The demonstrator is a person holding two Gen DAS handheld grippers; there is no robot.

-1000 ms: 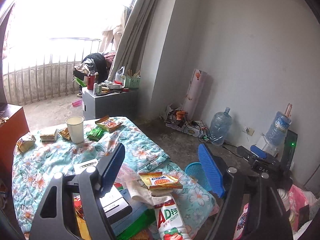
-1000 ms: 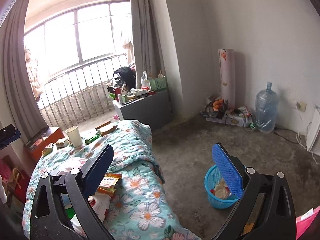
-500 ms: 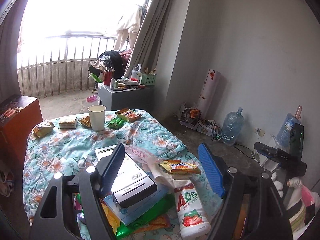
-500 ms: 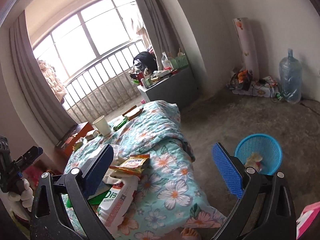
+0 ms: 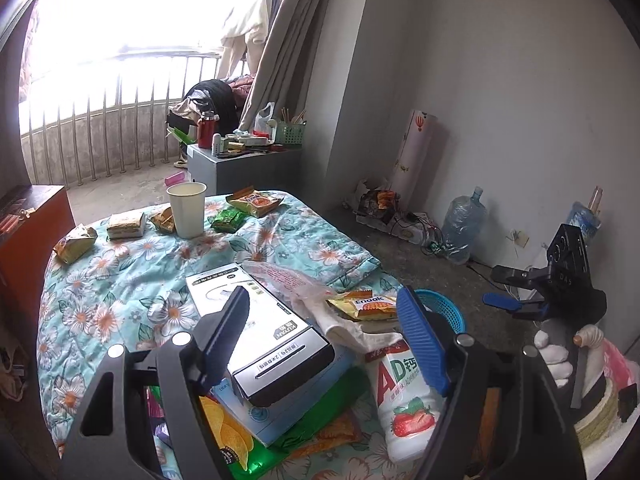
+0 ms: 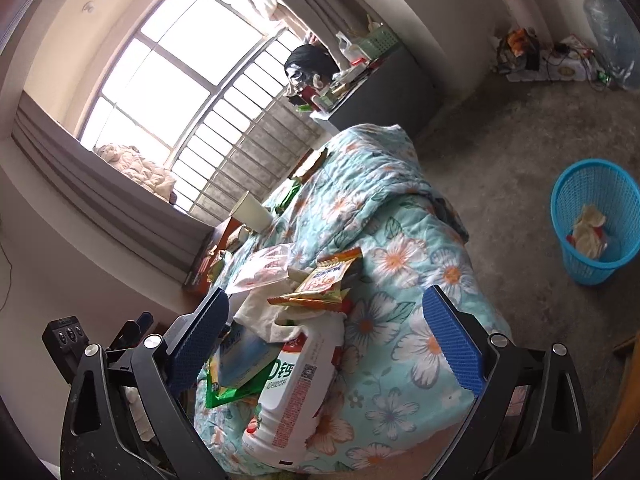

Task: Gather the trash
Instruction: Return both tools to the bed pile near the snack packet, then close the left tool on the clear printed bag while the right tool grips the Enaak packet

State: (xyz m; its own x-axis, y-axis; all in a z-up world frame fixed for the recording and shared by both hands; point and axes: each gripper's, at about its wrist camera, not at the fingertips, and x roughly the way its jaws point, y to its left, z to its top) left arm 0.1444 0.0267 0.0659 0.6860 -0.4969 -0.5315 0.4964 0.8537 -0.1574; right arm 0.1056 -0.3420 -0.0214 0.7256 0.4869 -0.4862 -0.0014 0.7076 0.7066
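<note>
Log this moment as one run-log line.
phase: approach | left gripper: open, empty | right gripper: open, empty | nearest trash: milk bottle, snack wrapper | blue basket: on floor

One paper cup (image 5: 186, 209) — two water jugs (image 5: 464, 224)
</note>
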